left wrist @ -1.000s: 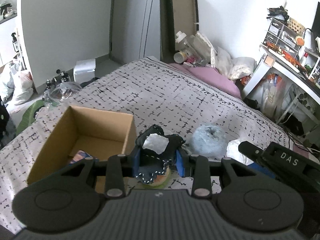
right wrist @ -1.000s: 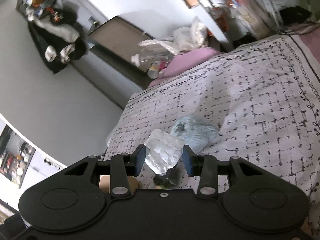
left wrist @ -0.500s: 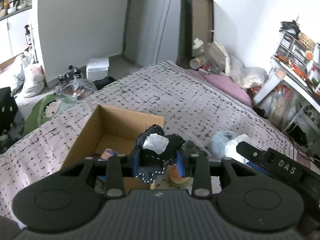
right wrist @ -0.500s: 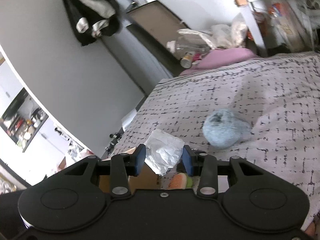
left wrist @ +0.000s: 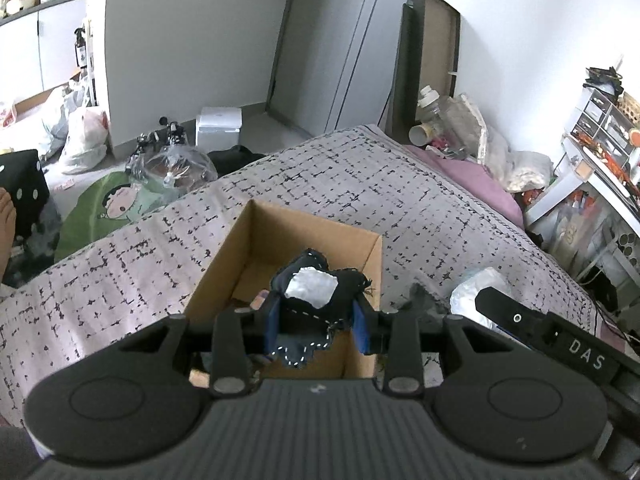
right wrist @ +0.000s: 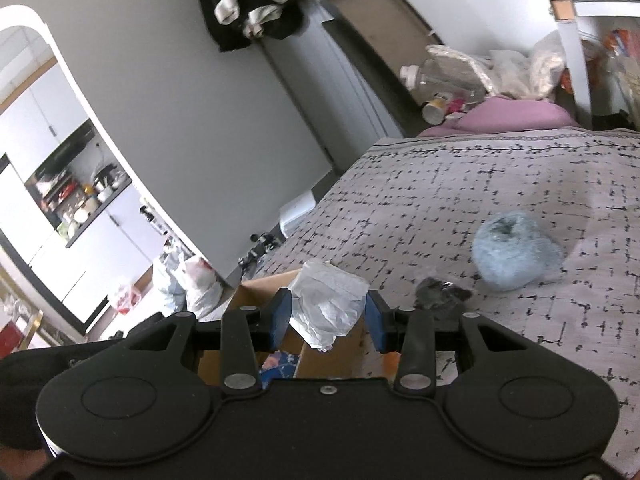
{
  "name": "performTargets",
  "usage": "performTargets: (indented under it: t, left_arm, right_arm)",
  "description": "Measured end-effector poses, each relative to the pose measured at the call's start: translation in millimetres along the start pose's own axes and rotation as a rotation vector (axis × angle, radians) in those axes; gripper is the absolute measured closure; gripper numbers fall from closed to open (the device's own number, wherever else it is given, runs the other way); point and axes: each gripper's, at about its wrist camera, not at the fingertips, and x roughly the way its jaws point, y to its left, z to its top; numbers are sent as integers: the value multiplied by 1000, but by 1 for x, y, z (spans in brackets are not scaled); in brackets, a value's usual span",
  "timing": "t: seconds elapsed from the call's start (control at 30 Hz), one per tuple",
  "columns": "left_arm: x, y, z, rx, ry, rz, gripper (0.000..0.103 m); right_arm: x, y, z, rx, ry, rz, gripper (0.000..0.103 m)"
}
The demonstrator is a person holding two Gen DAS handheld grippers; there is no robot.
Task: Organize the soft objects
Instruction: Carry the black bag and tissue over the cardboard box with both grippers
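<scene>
My left gripper (left wrist: 316, 326) is shut on a black stitched soft toy (left wrist: 320, 312) with a white patch, held over the open cardboard box (left wrist: 240, 252) on the bed. My right gripper (right wrist: 326, 322) is shut on a crumpled white soft bag (right wrist: 326, 308), held above the box's right edge (right wrist: 260, 284); it also shows in the left wrist view (left wrist: 476, 292). A fluffy light blue ball (right wrist: 514, 254) lies on the bedspread to the right, with a small dark grey soft thing (right wrist: 438, 294) beside it. Colourful items lie in the box bottom (right wrist: 280, 360).
The patterned grey bedspread (left wrist: 360, 184) covers the bed. A pink pillow (left wrist: 476, 180) and bottles and bags lie at the head. Bags, a white box (left wrist: 218, 128) and a green cushion (left wrist: 108, 208) lie on the floor left of the bed. A cluttered desk (left wrist: 600, 160) stands at right.
Both grippers have moved left toward the box with their loads. The black toy is now over the box opening and the white bag is above its right edge. The blue ball stays put.
</scene>
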Motion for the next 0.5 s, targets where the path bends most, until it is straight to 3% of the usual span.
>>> performTargets:
  t: [0.5]
  left_arm:
    - [37,19,-12,-51,102,-73,67]
  right_arm:
    - [17,22,-8,-66,32,-20,63]
